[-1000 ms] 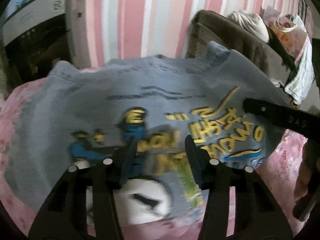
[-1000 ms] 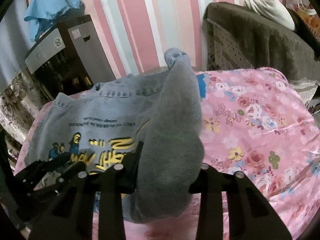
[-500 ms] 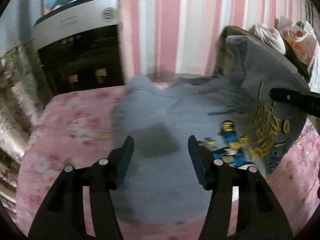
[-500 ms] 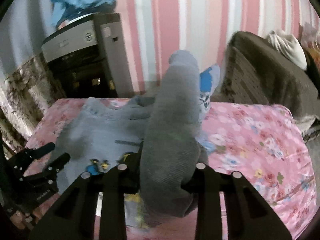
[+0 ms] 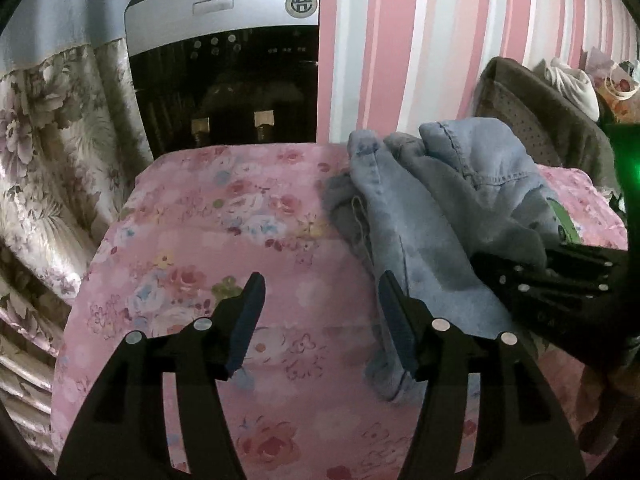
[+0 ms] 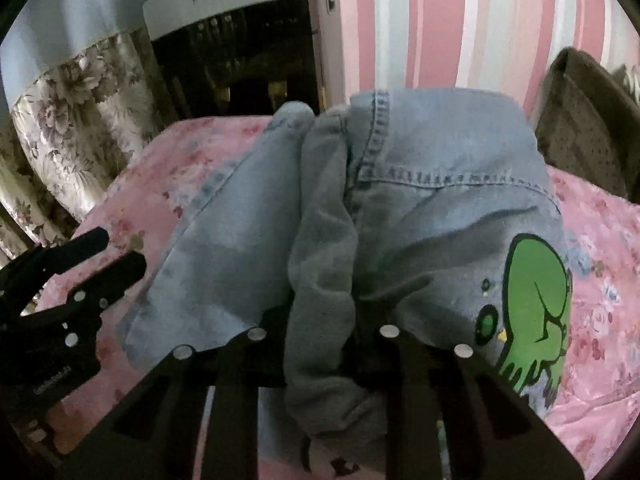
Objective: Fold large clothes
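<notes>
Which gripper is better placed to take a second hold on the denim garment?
Left gripper: jaws open and empty beside the denim garment. The right gripper is already clamped on a bunched fold.

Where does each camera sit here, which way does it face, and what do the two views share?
Left wrist: on the left gripper, angled down at the pink floral cover; its own open jaws show, nothing between them.
Right wrist: on the right gripper, angled down at the denim garment bunched in its jaws.
Shared: garment, cover, striped wall, dark appliance; each sees the other gripper.
</notes>
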`<action>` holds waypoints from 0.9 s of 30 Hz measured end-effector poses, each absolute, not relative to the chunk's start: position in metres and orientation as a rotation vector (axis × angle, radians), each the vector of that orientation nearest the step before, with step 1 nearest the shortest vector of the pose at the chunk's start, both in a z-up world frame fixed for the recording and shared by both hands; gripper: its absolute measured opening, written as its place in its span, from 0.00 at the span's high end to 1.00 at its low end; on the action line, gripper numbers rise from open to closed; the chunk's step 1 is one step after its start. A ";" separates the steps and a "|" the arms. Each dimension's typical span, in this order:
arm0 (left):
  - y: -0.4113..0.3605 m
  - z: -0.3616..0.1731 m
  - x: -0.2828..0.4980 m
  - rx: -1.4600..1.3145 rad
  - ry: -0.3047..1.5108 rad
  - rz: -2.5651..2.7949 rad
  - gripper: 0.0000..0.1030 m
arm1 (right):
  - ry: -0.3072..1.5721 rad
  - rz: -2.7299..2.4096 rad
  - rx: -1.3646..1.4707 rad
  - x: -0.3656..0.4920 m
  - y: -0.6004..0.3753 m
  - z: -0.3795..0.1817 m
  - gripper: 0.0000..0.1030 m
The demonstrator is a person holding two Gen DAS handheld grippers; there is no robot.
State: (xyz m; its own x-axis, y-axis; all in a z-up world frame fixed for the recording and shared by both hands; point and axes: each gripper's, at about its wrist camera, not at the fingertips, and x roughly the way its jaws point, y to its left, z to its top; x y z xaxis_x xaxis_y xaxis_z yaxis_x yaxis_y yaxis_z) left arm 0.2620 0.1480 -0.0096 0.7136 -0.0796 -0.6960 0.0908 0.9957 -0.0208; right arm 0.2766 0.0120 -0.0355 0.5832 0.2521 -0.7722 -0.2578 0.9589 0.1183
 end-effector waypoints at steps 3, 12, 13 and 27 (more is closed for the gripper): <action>0.146 -0.010 0.260 0.028 0.765 -0.084 0.38 | 0.900 0.336 0.042 0.279 0.001 -0.030 0.77; 0.143 0.000 0.256 0.026 0.742 -0.070 0.30 | 0.829 0.401 0.072 0.247 -0.024 0.010 0.43; 0.142 0.001 0.256 0.020 0.743 -0.072 0.29 | 0.825 0.404 0.070 0.244 -0.027 0.014 0.43; 0.107 0.023 0.252 0.016 0.711 -0.121 0.19 | 0.768 0.208 0.119 0.235 -0.138 0.023 0.39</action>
State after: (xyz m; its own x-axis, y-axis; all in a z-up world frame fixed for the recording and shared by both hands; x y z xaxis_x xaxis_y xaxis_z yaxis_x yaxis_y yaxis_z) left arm 0.2516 0.1072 0.0226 0.7510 -0.1058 -0.6517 0.1166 0.9928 -0.0269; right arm 0.2351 -0.1384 0.0234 0.7005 0.2294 -0.6757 -0.1428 0.9728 0.1822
